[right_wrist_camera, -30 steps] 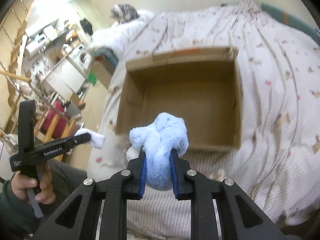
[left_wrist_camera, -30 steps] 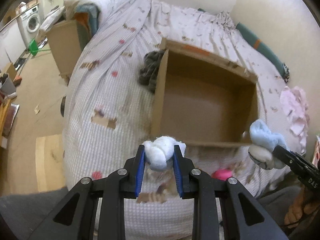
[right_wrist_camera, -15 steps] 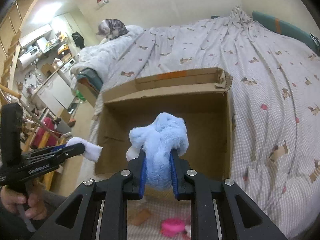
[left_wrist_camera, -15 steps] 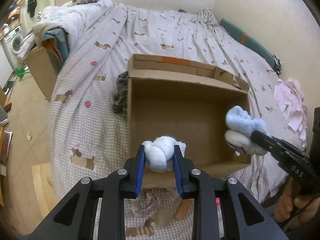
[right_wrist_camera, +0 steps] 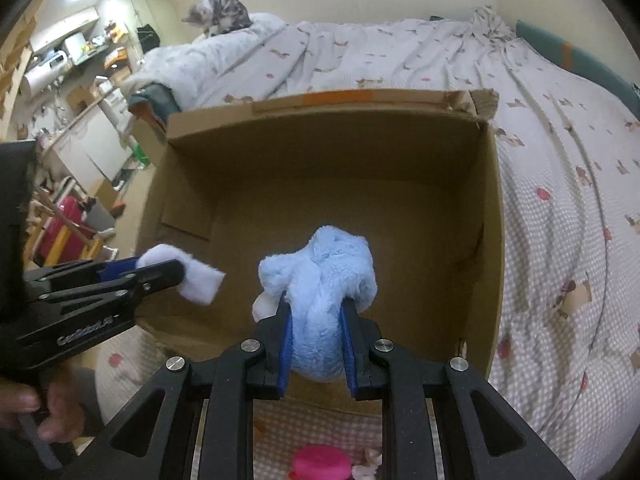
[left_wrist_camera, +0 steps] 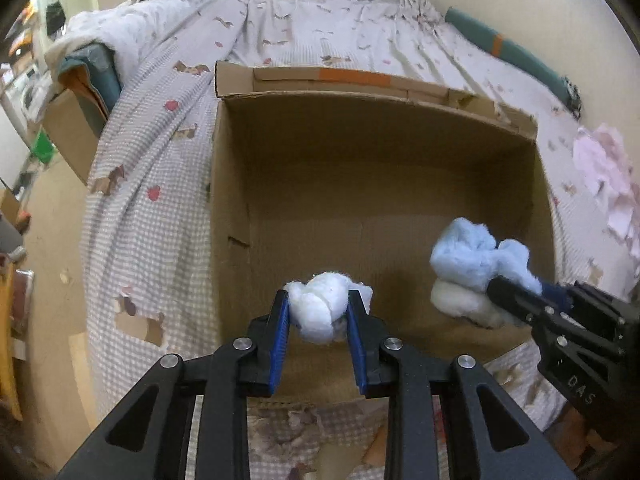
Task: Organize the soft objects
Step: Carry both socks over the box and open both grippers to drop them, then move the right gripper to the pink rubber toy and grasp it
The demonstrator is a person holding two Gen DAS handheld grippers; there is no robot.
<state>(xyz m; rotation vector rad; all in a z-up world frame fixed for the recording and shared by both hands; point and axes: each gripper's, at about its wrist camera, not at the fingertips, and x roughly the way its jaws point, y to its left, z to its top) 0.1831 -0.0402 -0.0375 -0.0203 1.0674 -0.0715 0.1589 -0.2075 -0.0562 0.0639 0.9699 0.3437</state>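
An open cardboard box [left_wrist_camera: 360,92] [right_wrist_camera: 320,112] stands on the bed, with nothing lying on its floor. My left gripper [left_wrist_camera: 318,312] is shut on a white fluffy bundle [left_wrist_camera: 320,304] and holds it over the box's near edge; it also shows at the left of the right wrist view [right_wrist_camera: 180,276]. My right gripper [right_wrist_camera: 316,328] is shut on a light blue plush toy [right_wrist_camera: 324,280] with a white part, held over the box's near right side. It shows in the left wrist view [left_wrist_camera: 508,288] with the blue plush [left_wrist_camera: 476,256].
The bed carries a checked, patterned cover [right_wrist_camera: 560,200]. A cat [right_wrist_camera: 218,12] sits on the far bedding. A pink cloth [left_wrist_camera: 600,176] lies right of the box. A pink object [right_wrist_camera: 320,464] lies on the bed in front of the box. Another cardboard box [left_wrist_camera: 68,128] stands at the bedside.
Both grippers have moved forward with their soft objects, from in front of the box to over its near edge. The box now fills both views.
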